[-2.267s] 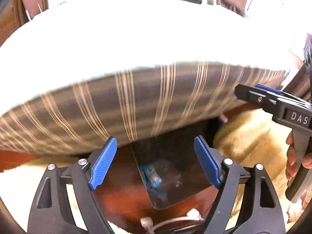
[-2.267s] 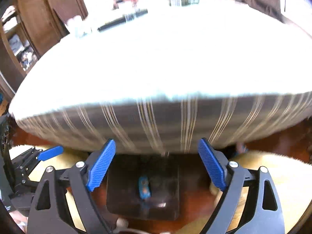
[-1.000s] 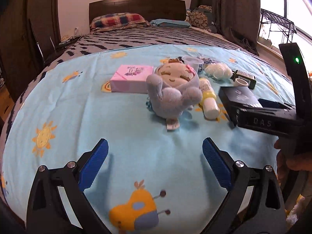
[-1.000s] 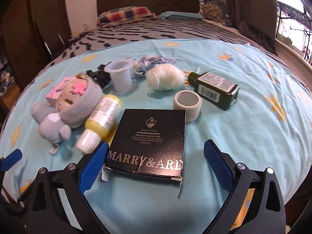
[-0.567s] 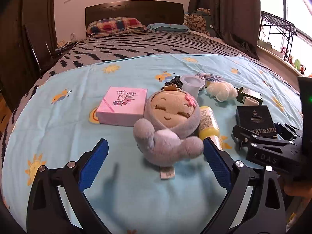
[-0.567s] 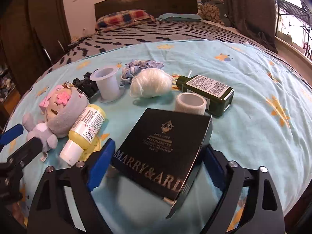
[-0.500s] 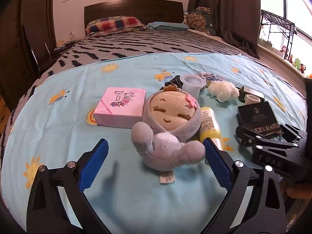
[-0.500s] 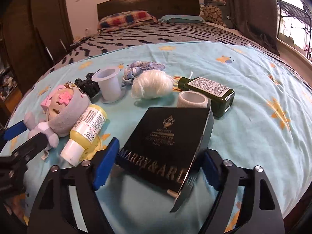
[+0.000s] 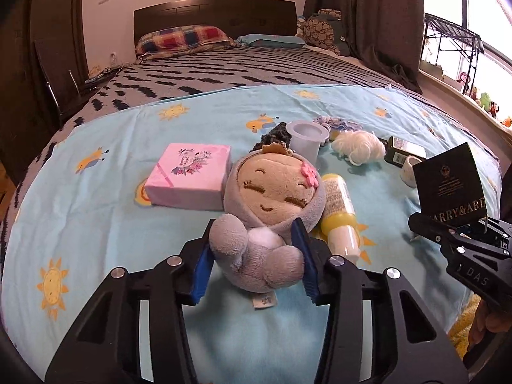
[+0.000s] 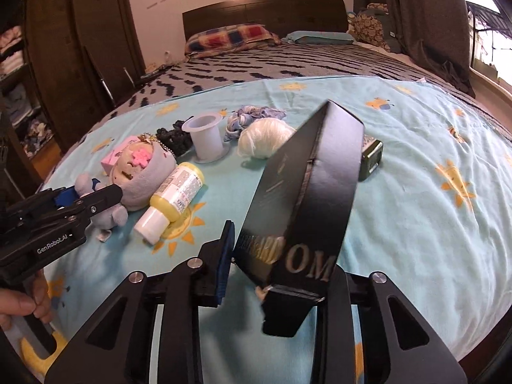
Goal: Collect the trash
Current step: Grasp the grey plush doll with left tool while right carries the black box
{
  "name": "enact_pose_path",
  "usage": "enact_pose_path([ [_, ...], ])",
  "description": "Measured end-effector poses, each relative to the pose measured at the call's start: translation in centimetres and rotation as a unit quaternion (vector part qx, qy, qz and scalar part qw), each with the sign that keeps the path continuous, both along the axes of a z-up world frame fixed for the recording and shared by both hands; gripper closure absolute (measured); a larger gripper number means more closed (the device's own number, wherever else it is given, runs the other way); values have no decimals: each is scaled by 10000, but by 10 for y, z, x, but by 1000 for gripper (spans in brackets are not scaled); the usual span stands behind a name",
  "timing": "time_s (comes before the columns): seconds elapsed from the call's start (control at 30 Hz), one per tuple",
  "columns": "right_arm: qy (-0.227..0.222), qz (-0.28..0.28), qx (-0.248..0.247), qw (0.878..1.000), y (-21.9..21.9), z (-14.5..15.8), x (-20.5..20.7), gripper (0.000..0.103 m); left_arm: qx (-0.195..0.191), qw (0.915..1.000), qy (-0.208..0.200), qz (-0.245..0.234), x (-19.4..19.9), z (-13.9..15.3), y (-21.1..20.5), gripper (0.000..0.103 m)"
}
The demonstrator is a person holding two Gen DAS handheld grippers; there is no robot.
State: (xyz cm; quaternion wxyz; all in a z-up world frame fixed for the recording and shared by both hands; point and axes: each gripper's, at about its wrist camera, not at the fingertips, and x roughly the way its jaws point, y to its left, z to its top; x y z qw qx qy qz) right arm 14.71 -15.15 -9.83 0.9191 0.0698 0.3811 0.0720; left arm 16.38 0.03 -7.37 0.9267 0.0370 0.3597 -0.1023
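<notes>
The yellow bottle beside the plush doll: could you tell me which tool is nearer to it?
Left. The left tool grips the plush doll touching the yellow bottle; the right tool holds the black box farther off.

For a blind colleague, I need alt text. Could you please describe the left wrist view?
The left gripper, whose jaws have just been closing, squeezes a grey plush doll lying on a light blue bedsheet. Behind the doll are a pink box, a yellow bottle and a white cup. At right, the right gripper holds up a black box.
</notes>
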Motion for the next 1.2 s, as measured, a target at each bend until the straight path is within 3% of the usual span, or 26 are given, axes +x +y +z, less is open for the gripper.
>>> enact_pose_path([
  [0.07,71,70,125,9999,-4,-3,-6,81,53,10000,-24,2,-10,-1,1,63],
  [0.8,-419,603,267,9969,-19,26,-106,82,-173,9991,-387,-65,-137,24,9,70],
  [1.2,188,772,149,9967,-16,-9,-156,82,-23,9996,-85,-263,-196,1,-6,70],
])
